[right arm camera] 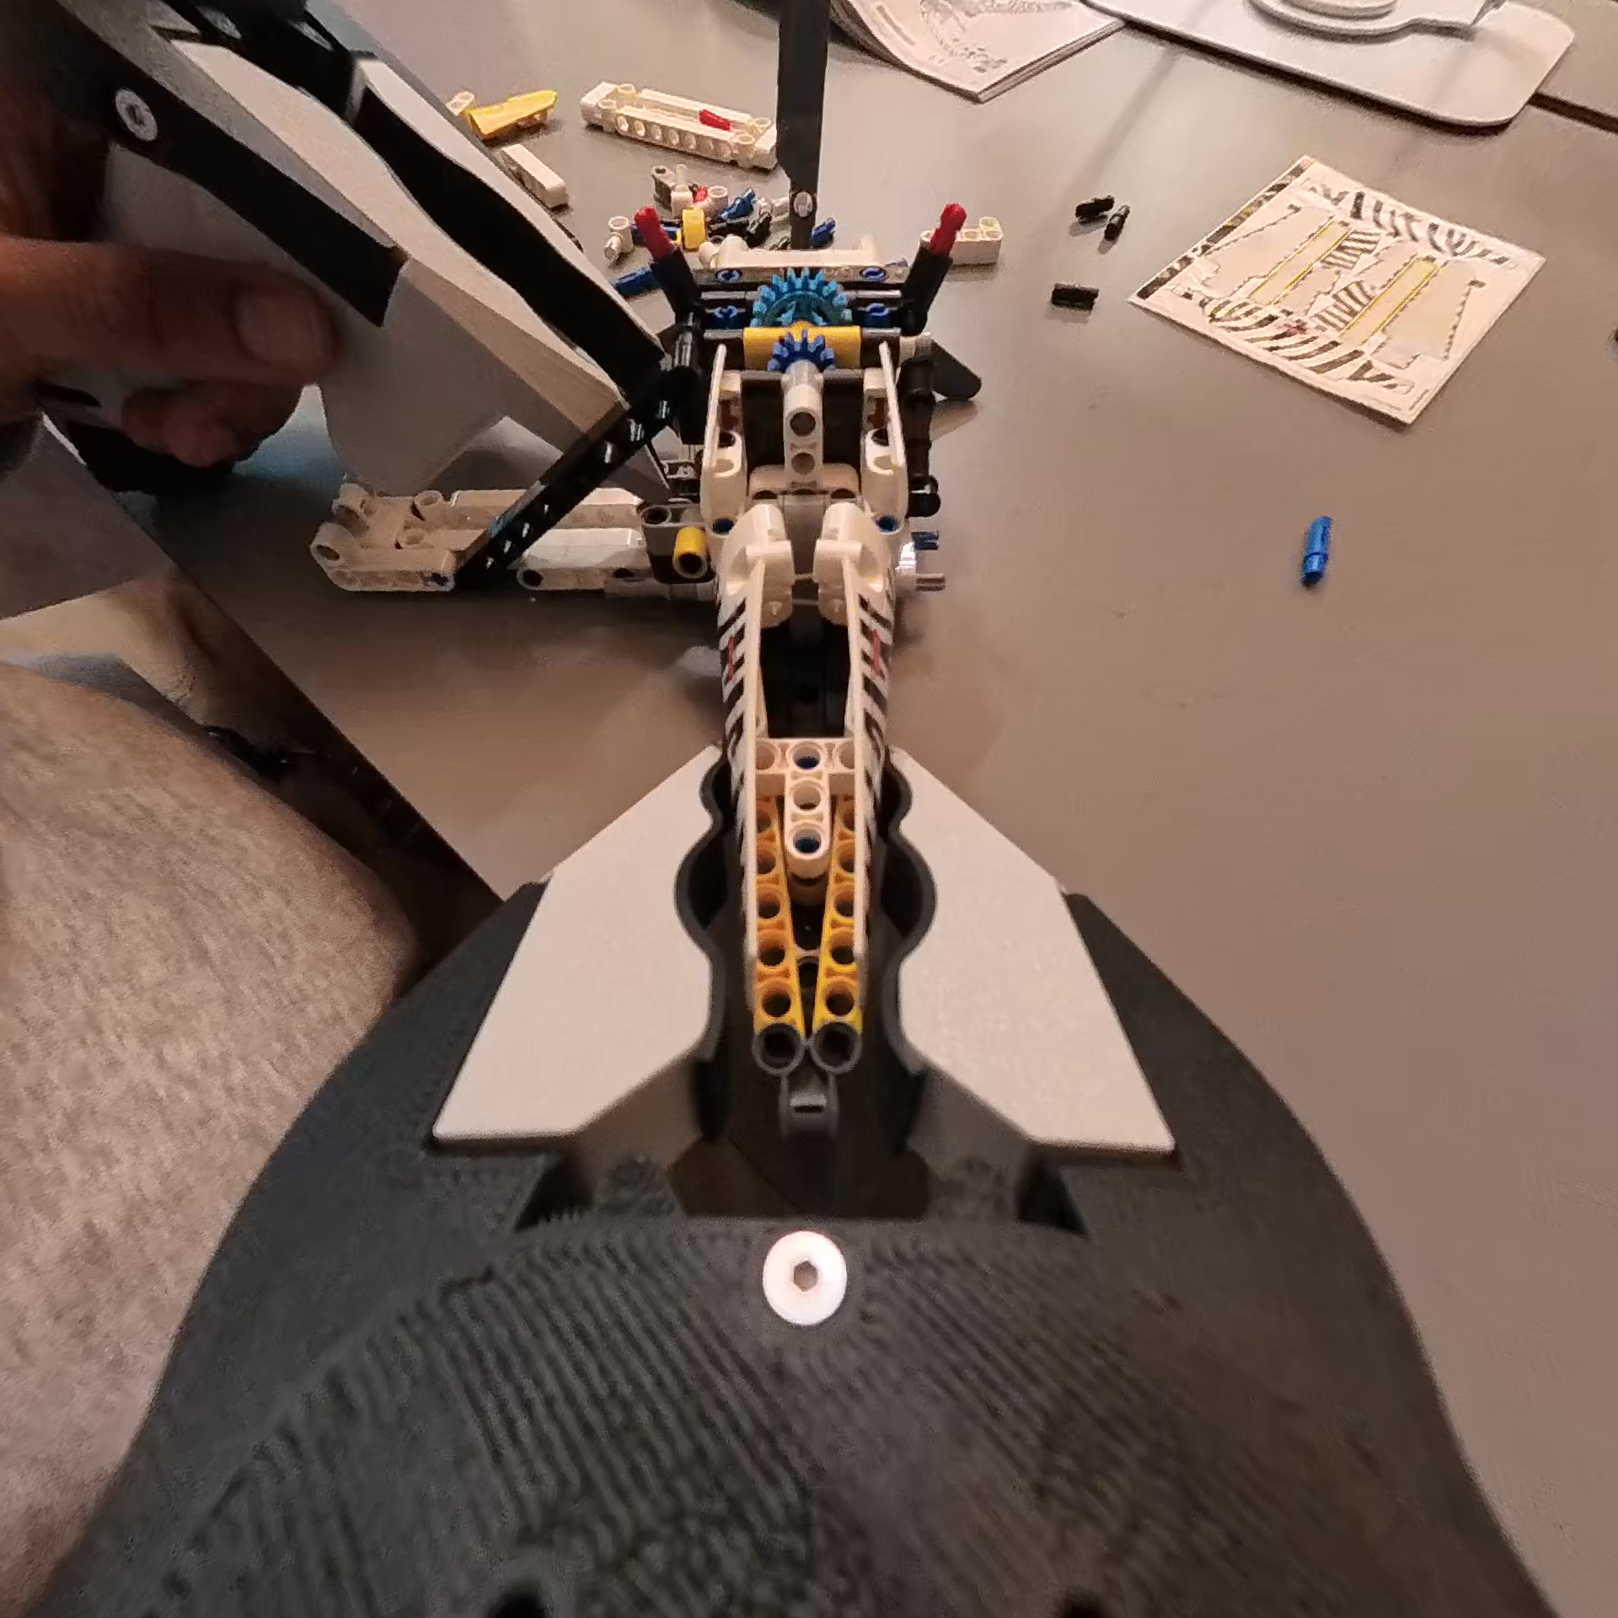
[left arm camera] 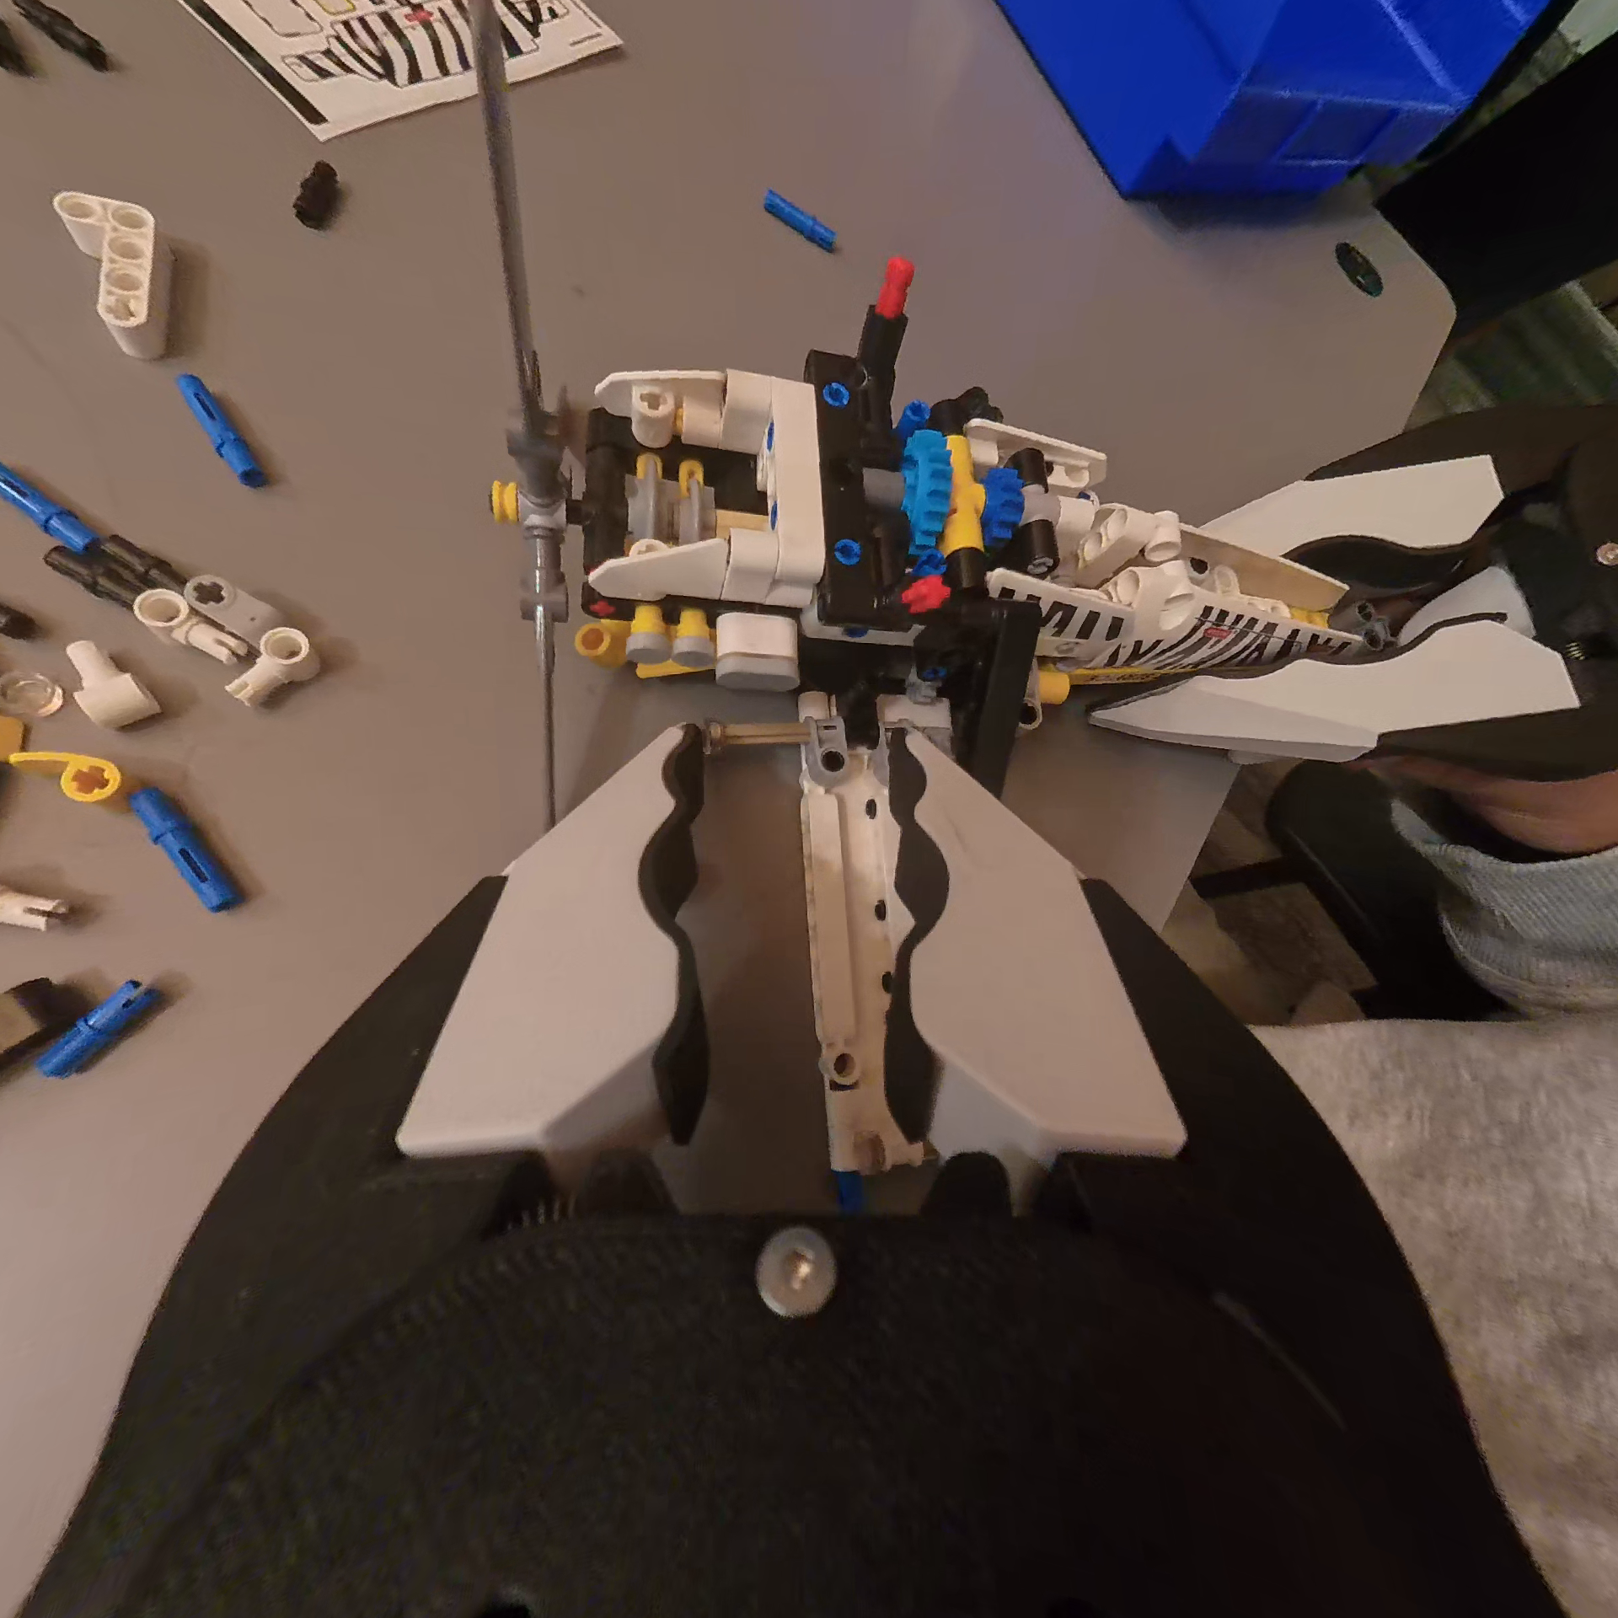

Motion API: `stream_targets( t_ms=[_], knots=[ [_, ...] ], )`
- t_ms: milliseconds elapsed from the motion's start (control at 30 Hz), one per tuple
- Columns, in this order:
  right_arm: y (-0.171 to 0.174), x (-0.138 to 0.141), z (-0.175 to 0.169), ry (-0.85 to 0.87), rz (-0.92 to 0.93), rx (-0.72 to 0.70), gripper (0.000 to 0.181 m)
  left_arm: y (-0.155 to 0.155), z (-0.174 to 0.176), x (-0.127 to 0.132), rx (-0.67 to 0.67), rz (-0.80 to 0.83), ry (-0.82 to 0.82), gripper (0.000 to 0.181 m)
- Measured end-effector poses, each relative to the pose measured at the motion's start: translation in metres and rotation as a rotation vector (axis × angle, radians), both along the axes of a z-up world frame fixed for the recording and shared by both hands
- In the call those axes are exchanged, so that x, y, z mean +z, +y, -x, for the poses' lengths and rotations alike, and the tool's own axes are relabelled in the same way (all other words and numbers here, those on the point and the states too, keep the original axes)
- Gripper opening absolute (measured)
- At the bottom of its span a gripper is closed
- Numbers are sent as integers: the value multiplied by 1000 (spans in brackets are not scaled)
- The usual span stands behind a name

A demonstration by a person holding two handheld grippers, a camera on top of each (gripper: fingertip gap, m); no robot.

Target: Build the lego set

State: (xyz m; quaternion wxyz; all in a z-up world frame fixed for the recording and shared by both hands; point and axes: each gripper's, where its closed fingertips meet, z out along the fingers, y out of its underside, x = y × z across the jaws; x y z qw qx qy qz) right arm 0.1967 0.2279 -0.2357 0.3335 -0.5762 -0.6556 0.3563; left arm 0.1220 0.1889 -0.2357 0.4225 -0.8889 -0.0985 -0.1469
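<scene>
The lego helicopter model (left arm camera: 814, 517), white, black and yellow with blue gears and red pins, lies on the grey table (left arm camera: 963, 175). My left gripper (left arm camera: 801, 753) is open around a long white beam (left arm camera: 854, 919) that juts from the model's side. The beam rests against the right pad only. My right gripper (right arm camera: 807, 770) is shut on the model's zebra-striped tail (right arm camera: 810, 919) and holds it level. The right gripper also shows in the left wrist view (left arm camera: 1164, 622). The left gripper shows in the right wrist view (right arm camera: 604, 438), over the white side beam (right arm camera: 394, 534).
Loose blue pins (left arm camera: 219, 429), white connectors (left arm camera: 118, 271) and black pins lie left of the model. A sticker sheet (right arm camera: 1340, 289), a booklet (right arm camera: 963, 35) and a parts pile (right arm camera: 700, 210) lie farther back. A blue bin (left arm camera: 1296, 79) stands at the back right. The table edge (left arm camera: 1208, 832) is close by.
</scene>
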Motion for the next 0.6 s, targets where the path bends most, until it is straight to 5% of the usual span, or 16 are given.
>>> stream_targets(
  t_ms=[600],
  knots=[
    [1, -1, 8, -6, 14, 8, 31, -4, 0, -3, -123, 111, -22, 47]
  ],
)
